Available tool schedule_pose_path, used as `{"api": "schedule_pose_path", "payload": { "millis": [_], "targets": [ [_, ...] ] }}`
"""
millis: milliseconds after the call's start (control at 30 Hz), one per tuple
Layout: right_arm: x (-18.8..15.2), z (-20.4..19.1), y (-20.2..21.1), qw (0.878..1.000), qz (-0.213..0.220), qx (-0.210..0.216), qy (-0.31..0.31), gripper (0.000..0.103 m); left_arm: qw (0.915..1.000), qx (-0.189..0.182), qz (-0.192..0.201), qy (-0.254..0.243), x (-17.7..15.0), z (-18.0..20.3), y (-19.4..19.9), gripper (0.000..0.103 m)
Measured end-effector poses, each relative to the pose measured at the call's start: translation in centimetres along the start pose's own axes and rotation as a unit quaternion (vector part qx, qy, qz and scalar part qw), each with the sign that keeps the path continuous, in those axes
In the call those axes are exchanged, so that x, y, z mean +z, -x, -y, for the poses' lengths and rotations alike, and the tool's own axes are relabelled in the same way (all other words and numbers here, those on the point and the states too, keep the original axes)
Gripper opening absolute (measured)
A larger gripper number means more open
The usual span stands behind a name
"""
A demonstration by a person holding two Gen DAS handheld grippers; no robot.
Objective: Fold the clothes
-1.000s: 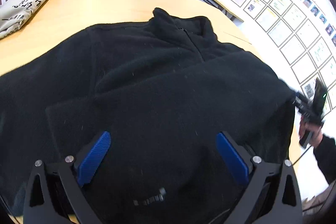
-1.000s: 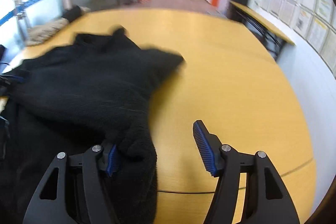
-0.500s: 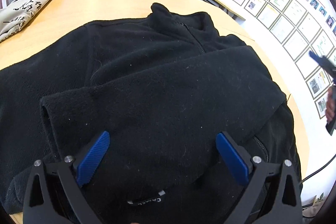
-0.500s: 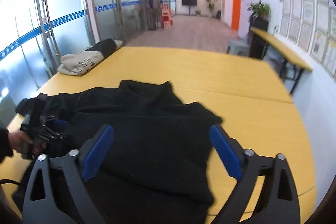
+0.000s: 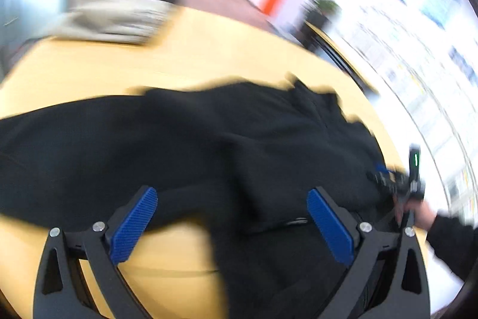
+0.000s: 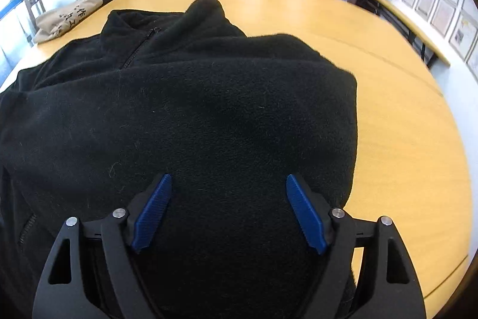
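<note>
Yellow wood counter [image 6: 397,121] carries a black fleece jacket [image 6: 191,109], spread across its near half, collar pointing away. Right tool [image 6: 227,213] hangs released over the jacket's folded body, blue pads wide apart. Left tool [image 5: 231,224] is likewise spread, gripping nothing, above the jacket's blurred edge. A beige garment [image 6: 64,17] lies far left.

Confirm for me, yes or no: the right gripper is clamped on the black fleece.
No: the right gripper is open, jaws spread wide above the black fleece, pinching nothing.
</note>
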State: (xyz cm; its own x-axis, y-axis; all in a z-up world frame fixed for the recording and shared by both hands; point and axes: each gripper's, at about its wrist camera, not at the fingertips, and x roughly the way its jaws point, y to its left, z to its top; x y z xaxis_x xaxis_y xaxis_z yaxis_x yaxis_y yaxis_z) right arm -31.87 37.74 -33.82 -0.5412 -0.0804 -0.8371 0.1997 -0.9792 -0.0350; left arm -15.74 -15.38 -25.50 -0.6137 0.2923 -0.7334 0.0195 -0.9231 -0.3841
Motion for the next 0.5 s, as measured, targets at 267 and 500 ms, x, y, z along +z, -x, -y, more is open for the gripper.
{"api": "schedule_pose_path", "payload": {
  "millis": [267,500],
  "targets": [
    [0.1,-2.7,2.3,0.999,0.049,-0.006,0.005,0.084,0.9440,0.082,0.072,0.311,-2.4,-20.0,11.6,0.103],
    [-0.2,-10.3,6.1,0.994,0.091,0.063,-0.017,0.084,0.8750,0.085,0.086,0.469,-4.3,-30.4,8.3,0.103]
  ]
}}
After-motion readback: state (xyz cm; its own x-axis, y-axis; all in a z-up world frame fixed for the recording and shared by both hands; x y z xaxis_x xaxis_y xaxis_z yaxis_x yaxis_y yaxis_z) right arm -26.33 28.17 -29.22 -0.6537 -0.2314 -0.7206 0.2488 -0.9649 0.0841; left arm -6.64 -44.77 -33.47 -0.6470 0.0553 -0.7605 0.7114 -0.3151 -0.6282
